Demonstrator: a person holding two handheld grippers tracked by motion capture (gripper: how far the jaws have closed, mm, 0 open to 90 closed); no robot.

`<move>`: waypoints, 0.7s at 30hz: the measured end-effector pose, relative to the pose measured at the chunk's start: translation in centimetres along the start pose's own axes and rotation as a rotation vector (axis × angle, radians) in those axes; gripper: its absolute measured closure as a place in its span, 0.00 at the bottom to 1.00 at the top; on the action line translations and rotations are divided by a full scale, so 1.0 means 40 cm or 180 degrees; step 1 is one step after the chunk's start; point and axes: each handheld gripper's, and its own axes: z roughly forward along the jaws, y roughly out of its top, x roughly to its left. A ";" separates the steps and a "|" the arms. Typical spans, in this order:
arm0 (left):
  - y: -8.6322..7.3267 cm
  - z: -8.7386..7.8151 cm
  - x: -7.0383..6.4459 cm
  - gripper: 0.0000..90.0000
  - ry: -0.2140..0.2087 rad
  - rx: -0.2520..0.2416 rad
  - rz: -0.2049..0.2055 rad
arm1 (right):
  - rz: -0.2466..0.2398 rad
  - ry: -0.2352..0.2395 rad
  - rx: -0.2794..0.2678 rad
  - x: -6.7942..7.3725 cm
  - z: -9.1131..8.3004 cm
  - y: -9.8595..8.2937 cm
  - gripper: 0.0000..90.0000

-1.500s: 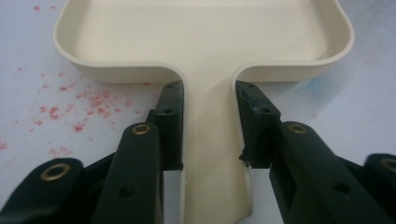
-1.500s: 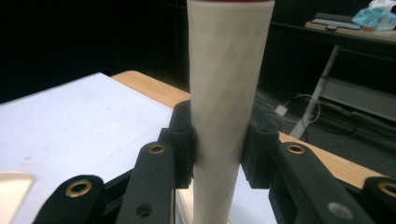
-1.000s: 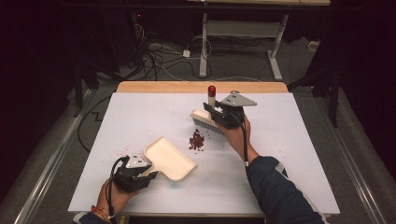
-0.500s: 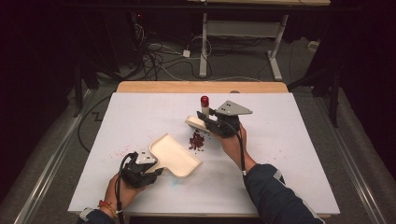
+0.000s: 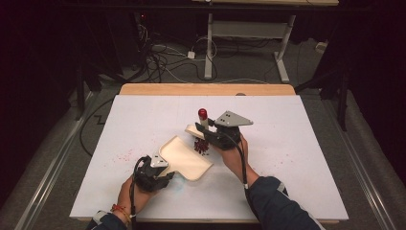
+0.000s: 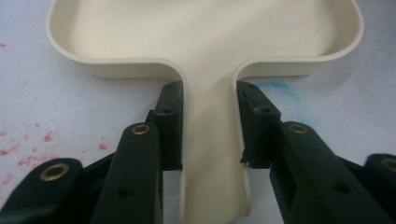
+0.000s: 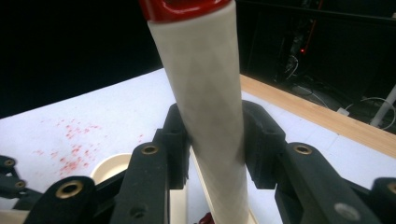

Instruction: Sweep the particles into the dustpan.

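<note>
The small heap of dark red crumbs (image 5: 201, 145) lies on the table (image 5: 306, 158), just off the far right edge of the cream dustpan (image 5: 184, 157) and right under the brush head (image 5: 193, 131). The pan's inside looks bare in the left gripper view, so I judge the sweeping has barely begun: the pan is set close to the heap and the brush stands over it, but the crumbs are not yet in the pan. A thin scatter of red specks (image 5: 123, 155) also lies on the table to the left of the pan, well apart from the heap, and would need gathering too.

The left gripper (image 6: 208, 126) has its jaws closed around the pan's narrow handle (image 6: 210, 154), one on each side and both touching it, holding the pan flat on the table. The right gripper (image 7: 215, 149) pinches the brush's white handle (image 7: 208, 107) between its jaws, the handle standing nearly upright with its red cap (image 5: 202, 113) on top.
</note>
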 end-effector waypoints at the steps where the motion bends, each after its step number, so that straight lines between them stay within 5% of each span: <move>1: 0.002 0.001 -0.002 0.70 0.0003 0.0011 0.0000 | -0.0017 0.0005 0.0012 0.005 -0.002 0.001 0.74; 21: 0.021 0.021 0.000 0.70 -0.0017 0.0025 -0.0053 | 0.0094 0.0284 -0.0064 0.084 -0.026 0.010 0.75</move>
